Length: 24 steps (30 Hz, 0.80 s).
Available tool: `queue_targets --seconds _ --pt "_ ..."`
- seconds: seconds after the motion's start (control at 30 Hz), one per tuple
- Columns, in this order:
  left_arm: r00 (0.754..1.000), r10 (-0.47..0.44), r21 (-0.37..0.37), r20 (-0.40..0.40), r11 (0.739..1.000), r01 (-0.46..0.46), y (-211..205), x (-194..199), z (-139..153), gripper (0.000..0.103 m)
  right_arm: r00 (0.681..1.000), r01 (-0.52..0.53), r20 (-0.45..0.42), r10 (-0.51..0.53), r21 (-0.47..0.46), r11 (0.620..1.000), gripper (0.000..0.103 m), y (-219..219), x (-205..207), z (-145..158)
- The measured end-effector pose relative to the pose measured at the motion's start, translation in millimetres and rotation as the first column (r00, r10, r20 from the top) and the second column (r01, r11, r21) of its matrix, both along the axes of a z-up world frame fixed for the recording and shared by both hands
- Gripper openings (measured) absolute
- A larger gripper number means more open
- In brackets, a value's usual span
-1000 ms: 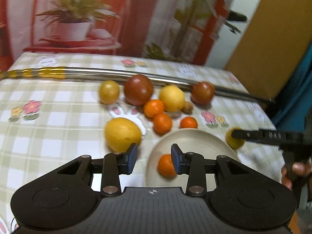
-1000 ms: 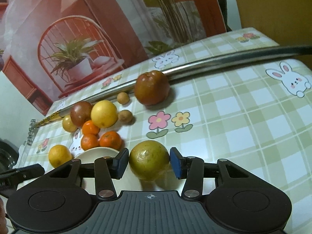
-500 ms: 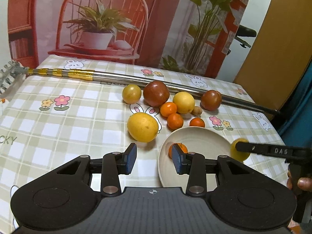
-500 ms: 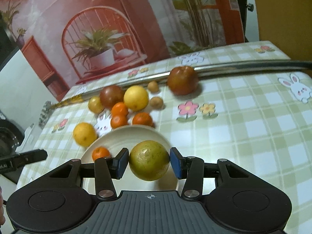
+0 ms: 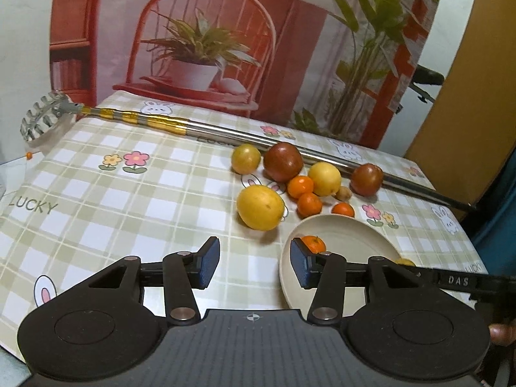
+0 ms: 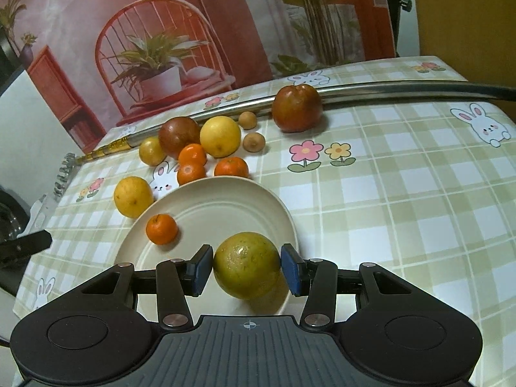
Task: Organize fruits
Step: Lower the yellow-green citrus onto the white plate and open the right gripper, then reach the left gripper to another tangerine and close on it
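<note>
The right gripper (image 6: pixel 246 266) has its jaws pinching a greenish-yellow citrus fruit (image 6: pixel 246 264) at its widest part, one blue pad on each side, which looks like the surest hold on something so round. The fruit hangs over the near rim of the cream plate (image 6: pixel 225 200), its shadow falling on the plate just under the jaws, so I'd judge it is about to be set down there. Ahead and to the left of those jaws one small mandarin (image 6: pixel 161 229) already sits on the plate, leaving most of the dish bare for the bigger fruit.

The left gripper (image 5: pixel 254 262) holds nothing, its jaws spread wide above the checked tablecloth (image 5: pixel 96 200). A large yellow citrus (image 5: pixel 260 207) lies on the cloth just beyond its jaws and looks the natural next pick. Farther off, more mandarins, yellow fruits and two dark red ones are bunched against a metal pole (image 5: pixel 206 127), which seems to stop them rolling.
</note>
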State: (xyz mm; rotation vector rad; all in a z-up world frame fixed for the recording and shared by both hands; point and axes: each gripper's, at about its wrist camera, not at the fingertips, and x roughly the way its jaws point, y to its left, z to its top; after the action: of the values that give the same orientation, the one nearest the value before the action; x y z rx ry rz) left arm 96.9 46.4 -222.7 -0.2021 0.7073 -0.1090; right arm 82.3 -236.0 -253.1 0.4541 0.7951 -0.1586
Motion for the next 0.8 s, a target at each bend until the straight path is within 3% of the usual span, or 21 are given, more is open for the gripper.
queue_targets --seconds 0.27,0.53,0.63,0.7,0.8 --pt "0.999 0.019 -0.005 -0.032 1.000 -0.019 0 -3 -7 0.052 1.000 -0.029 -0.014 0.028 -0.072 0.997 0.043 10 0 -3" --pt "1.000 0.004 0.009 -0.028 1.000 -0.004 -4 -4 -7 0.059 1.000 -0.023 0.008 0.024 -0.070 0.997 0.049 8 -3 1" --pt "1.000 0.002 0.012 -0.027 1.000 -0.002 -4 -4 -7 0.059 0.999 -0.004 0.044 0.007 -0.073 0.997 0.064 5 -7 8" --pt "1.000 0.005 0.010 -0.026 1.000 -0.005 -3 -4 -7 0.059 0.998 0.016 0.069 -0.010 -0.082 0.997 0.084 2 -9 15" --pt "0.999 0.020 0.010 -0.030 1.000 -0.019 -2 -4 -7 0.060 0.993 0.045 0.112 -0.034 -0.094 0.995 0.094 -5 -13 26"
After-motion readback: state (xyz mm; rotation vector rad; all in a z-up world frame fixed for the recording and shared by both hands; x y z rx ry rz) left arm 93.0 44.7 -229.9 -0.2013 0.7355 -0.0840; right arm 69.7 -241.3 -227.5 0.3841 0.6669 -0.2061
